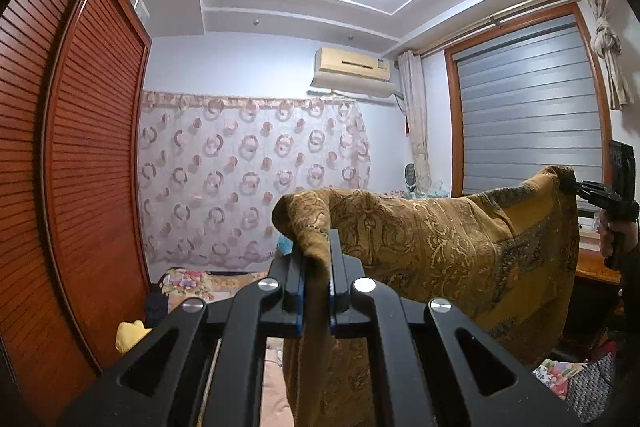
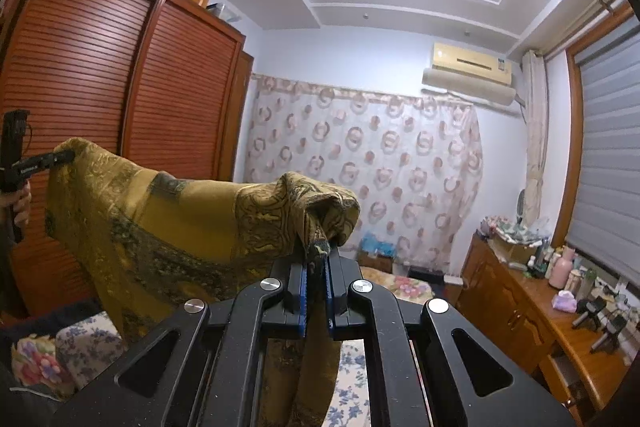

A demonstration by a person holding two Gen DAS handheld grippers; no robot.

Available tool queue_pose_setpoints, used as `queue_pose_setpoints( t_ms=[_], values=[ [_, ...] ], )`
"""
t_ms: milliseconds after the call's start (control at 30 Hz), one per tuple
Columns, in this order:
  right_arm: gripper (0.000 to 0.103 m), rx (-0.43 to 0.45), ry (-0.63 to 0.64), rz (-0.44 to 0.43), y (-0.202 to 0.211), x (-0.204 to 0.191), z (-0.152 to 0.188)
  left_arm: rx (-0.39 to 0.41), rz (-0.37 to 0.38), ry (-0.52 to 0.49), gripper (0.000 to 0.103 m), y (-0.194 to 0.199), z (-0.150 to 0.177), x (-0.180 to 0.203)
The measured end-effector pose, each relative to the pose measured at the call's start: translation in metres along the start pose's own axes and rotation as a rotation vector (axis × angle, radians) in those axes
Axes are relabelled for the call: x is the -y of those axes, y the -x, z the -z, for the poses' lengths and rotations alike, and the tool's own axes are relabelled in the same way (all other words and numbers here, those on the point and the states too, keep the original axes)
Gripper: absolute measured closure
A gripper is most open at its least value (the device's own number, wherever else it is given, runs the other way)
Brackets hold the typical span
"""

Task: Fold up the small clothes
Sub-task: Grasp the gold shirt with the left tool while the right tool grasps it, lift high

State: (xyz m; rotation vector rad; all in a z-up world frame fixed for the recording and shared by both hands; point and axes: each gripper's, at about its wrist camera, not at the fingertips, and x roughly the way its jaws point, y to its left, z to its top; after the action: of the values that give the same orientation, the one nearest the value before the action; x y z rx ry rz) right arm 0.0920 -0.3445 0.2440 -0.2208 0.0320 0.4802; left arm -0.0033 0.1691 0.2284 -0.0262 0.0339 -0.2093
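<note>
Both grippers, left & right, jaws clamped on mustard patterned cloth, held up spread; next: lower onto bed, fold.

left gripper level, jaws clamped; right gripper likewise

Cloth: lower hang cut off at 6 o'clock behind gripper frame, both views. Pinched corners hidden between fingers. Dresser bottles at 3 o'clock too small to identify.
</note>
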Motion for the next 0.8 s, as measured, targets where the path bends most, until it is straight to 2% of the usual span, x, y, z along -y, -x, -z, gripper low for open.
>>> queue_pose_setpoints(
  t_ms=[233, 433, 567, 633, 800],
  values=[
    [0.099, 0.034, 0.024, 0.004, 0.013, -0.002, -0.014, 0.033, -0.015, -0.030, 0.098, 0.002, -0.014, 0.002],
    [0.099, -0.036, 0.025, 0.010, -0.026, 0.006, -0.003, -0.044, -0.036, -0.036, 0.098, -0.039, 0.006, -0.011],
    [0.099, -0.150, 0.013, -0.001, -0.087, 0.019, 0.036, -0.144, -0.052, -0.016, 0.098, -0.100, 0.048, -0.028],
    [0.099, -0.215, -0.006, -0.005, -0.125, 0.029, 0.066, -0.221, -0.067, -0.013, 0.098, -0.144, 0.081, -0.038],
    [0.099, -0.383, -0.062, -0.016, -0.223, 0.053, 0.147, -0.376, -0.061, 0.020, 0.098, -0.226, 0.139, -0.046]
  ],
)
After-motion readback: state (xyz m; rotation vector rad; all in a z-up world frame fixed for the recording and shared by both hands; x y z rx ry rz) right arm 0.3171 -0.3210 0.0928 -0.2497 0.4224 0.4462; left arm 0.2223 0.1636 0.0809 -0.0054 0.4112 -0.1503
